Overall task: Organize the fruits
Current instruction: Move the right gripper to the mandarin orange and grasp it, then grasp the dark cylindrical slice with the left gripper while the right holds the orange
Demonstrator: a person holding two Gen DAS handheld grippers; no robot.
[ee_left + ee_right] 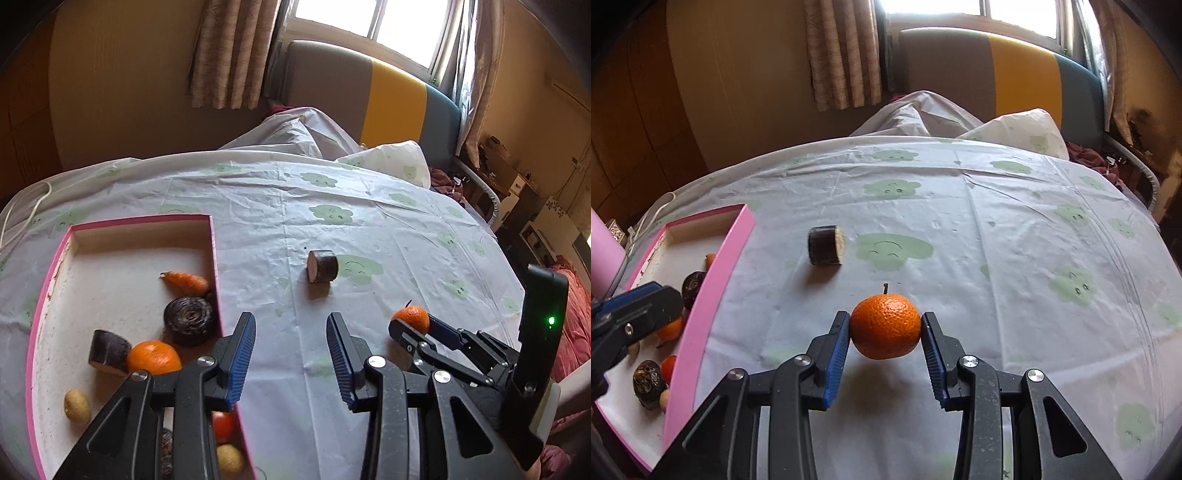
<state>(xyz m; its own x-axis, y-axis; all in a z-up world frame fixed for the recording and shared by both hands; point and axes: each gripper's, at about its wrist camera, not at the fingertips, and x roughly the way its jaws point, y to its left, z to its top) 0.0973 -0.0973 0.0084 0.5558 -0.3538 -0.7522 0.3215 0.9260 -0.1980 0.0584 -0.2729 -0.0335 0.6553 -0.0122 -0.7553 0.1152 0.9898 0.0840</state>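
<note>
Right wrist view shows the right gripper (884, 334) holding a small orange (885, 326). Its two blue pads press on the orange, one on each side. The orange has a little dark stem on top. A dark shadow lies on the cloth under it, so it looks lifted a bit off the table (997, 221). The table has a white cloth with green smiley clouds on it.

Farther back on the cloth lies a dark cut chunk (826, 245) with a pale cut face. It sits by itself, apart from the orange and near the pink box (701, 306).

The pink box is on the left side of the table. Left wrist view looks down at it. Inside are a carrot piece (186, 280), a round dark slice (190, 321), another dark chunk (109, 350), a second orange (155, 356), a small yellow-brown fruit (77, 406) and a small red fruit (222, 426). More things lie under the gripper arms, but they are hard to make out.

The left gripper (291, 354) hangs over the right edge of the box and the cloth. Its jaws are partly apart with nothing between them.

In the left wrist view, the right gripper and its orange show at the right, well away from the box.
</note>
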